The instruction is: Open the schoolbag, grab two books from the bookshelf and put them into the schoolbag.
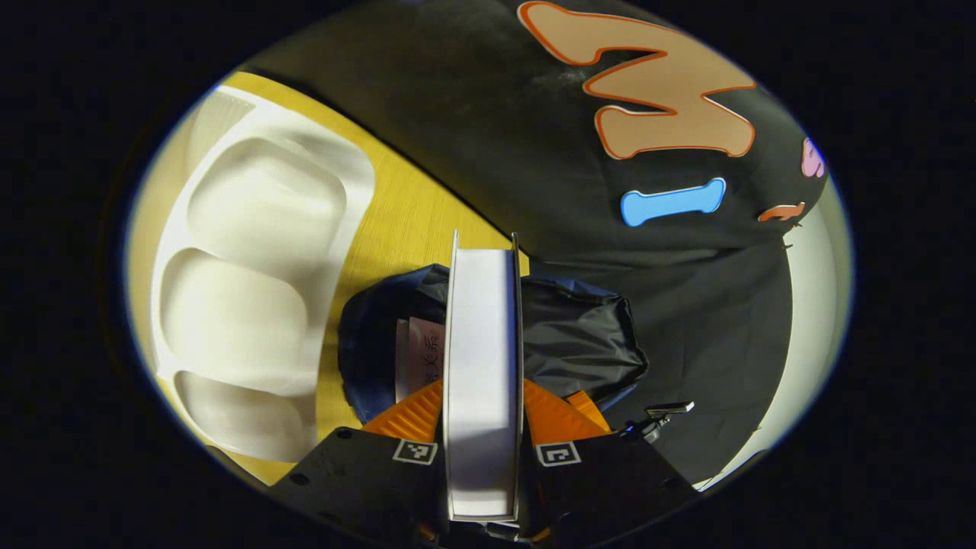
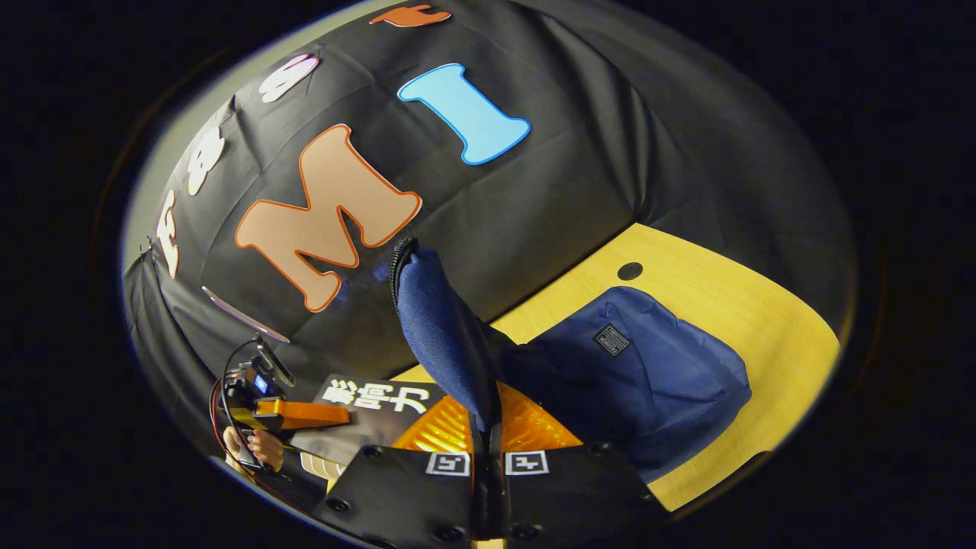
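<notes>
In the left gripper view my left gripper [image 1: 483, 427] has its fingers clamped on a book [image 1: 482, 358], one pressing each cover, with the pale page edges facing the camera and the book standing on edge between them. Just past the fingertips the schoolbag [image 1: 587, 335] lies open on the yellow table [image 1: 412, 221], its dark lining showing, and a second book [image 1: 421, 357] with a pale cover sits inside the opening, beside the one I hold. To the left of the bag rests a white moulded tray [image 1: 259, 282] with several hollows.

In the right gripper view my right gripper [image 2: 486, 431] has its fingers pressed together on a strap or flap [image 2: 442, 320] of the schoolbag, which rises upright from between them. Behind it the blue body of the schoolbag [image 2: 648, 374] slumps on the table [image 2: 762, 320], a small label on its face. A dark round hole [image 2: 630, 271] sits in the tabletop near the wall. Off to the lower left I see the other gripper, held in a hand [image 2: 263, 446], gripping the dark-covered book [image 2: 358, 419] near the bag's mouth.
</notes>
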The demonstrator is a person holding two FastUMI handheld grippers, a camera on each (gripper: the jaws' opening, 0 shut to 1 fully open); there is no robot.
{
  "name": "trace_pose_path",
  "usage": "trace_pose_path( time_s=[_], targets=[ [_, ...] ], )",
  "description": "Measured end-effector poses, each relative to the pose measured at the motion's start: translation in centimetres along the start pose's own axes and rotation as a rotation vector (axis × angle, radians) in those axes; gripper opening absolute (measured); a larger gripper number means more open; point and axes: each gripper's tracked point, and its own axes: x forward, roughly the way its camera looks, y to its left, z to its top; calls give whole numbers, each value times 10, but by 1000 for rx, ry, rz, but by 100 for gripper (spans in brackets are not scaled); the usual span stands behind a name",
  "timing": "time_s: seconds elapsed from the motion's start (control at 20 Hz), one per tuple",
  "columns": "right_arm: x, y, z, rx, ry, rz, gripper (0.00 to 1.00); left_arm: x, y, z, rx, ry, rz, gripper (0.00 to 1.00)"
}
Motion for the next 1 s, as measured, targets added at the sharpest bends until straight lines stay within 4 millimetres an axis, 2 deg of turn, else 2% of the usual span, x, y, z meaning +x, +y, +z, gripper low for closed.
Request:
trace_pose_path(
  time_s=[0.3,0.5,1.0],
  targets=[
    [-3,-1,3,-2,-5,2,3,44,3,-16,-14,37,20,33],
    [-4,1,5,-15,-8,3,3,65,3,-29,-35,54,30,33],
    [-4,3,7,-31,-5,4,3,95,0,-38,-114,28,-16,33]
  ],
)
